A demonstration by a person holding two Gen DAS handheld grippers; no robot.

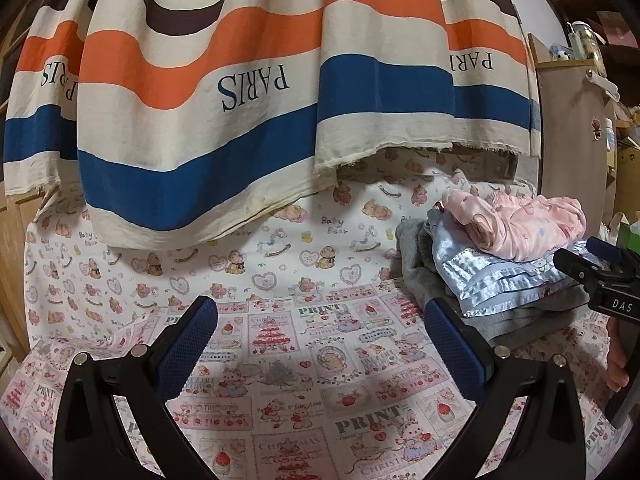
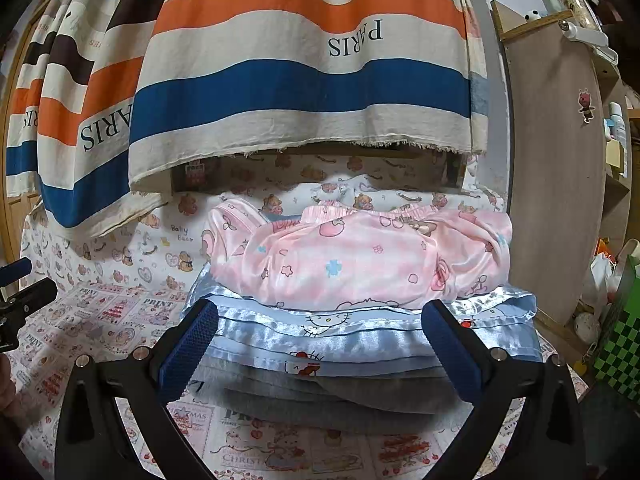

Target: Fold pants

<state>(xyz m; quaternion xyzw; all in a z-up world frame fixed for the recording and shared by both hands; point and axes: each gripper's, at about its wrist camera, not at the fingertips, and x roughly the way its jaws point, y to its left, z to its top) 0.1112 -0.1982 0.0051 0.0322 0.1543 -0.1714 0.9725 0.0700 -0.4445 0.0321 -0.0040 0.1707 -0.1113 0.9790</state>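
Pink printed satin pants [image 2: 360, 256] lie folded on top of a pile, over light blue satin pants [image 2: 360, 332] and grey garments [image 2: 340, 396]. The pile also shows at the right of the left wrist view, with the pink pants [image 1: 520, 228] on top. My right gripper [image 2: 320, 344] is open and empty, its fingers just in front of the pile at the level of the blue pants. My left gripper [image 1: 320, 344] is open and empty above the printed sheet [image 1: 320, 380], left of the pile. The right gripper [image 1: 600, 280] shows at the right edge of the left view.
A striped curtain [image 1: 240, 100] marked PARIS hangs over the back of the bed. A bear-print cloth [image 1: 200, 260] covers the far part. A wooden board and shelves [image 2: 560, 160] stand at the right, with bags on the floor [image 2: 616, 320].
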